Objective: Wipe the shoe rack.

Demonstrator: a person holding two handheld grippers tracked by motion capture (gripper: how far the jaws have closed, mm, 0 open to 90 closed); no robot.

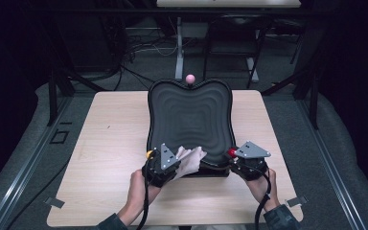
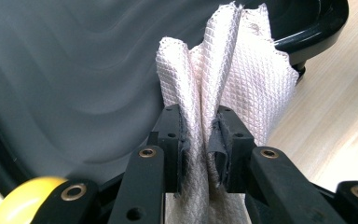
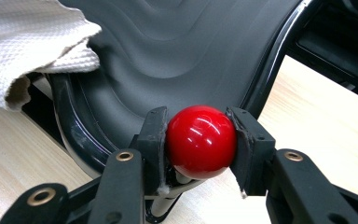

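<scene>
Dark floor, loose cables and table legs ring the pale wooden table (image 1: pixel 110 143), and most of that background is too dim to read. On the table stands a black tray (image 1: pixel 191 115) with a rippled, stepped surface, tilted so its far edge rises; a pink knob (image 1: pixel 189 78) sits at the middle of that far edge. What carries the tray underneath is hidden by the tray itself.

At the tray's near left corner, the left gripper (image 2: pixel 200 140) is clenched on a white waffle-weave cloth (image 2: pixel 223 74). The cloth is bunched in folds between the two black jaws, fans out above them, and lies over the tray's near rim and the edge of its rippled surface. Its lower part is cut off at the bottom of the left gripper view. A yellow knob (image 2: pixel 23 198) shows just beside this gripper at the tray's corner, partly covered by the jaw arm.

At the near right corner, the right gripper (image 3: pixel 200 140) is clamped on a red ball knob (image 3: pixel 200 140), both pads pressing its sides. The knob's stem beneath is mostly hidden by the jaws. The cloth's far fold hangs over the rim well to the left in the right gripper view.

From the high view, both hands enter at the bottom, sleeves cut off by the frame.
</scene>
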